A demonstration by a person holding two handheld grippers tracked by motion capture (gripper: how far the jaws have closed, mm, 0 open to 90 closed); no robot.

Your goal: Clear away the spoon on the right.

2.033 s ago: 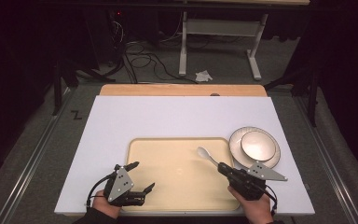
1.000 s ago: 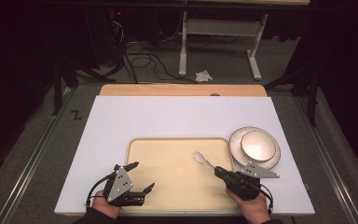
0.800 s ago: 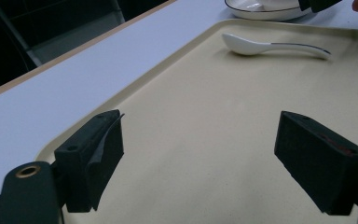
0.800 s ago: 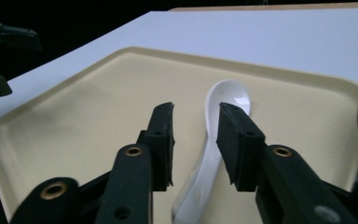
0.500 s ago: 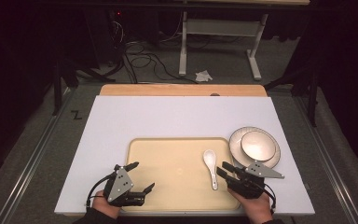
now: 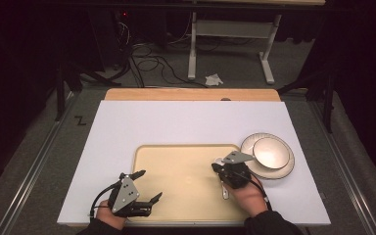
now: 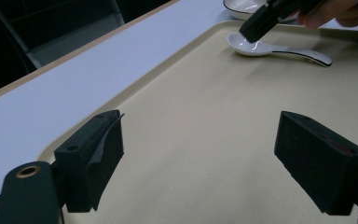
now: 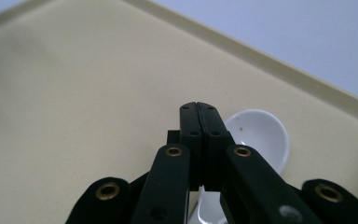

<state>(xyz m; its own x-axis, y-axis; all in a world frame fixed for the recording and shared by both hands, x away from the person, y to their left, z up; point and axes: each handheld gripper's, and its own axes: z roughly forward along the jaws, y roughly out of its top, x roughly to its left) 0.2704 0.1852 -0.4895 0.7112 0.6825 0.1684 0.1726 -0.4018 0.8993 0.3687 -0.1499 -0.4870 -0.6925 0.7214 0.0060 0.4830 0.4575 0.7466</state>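
Desk [image 6: 127,127]: white top, dark room behind. Nearest, left gripper [image 6: 144,188], jaws wide, empty, over the beige tray [image 6: 176,196]. Right gripper [image 8: 199,109]: jaws pressed together, having just closed on nothing; white spoon [image 8: 261,135] lies directly beneath them on the tray. Beyond, plate and bowl [image 6: 271,152]. Risk: shut tips may knock the spoon askew. The left gripper view shows the spoon's handle, hidden by the hand from above.
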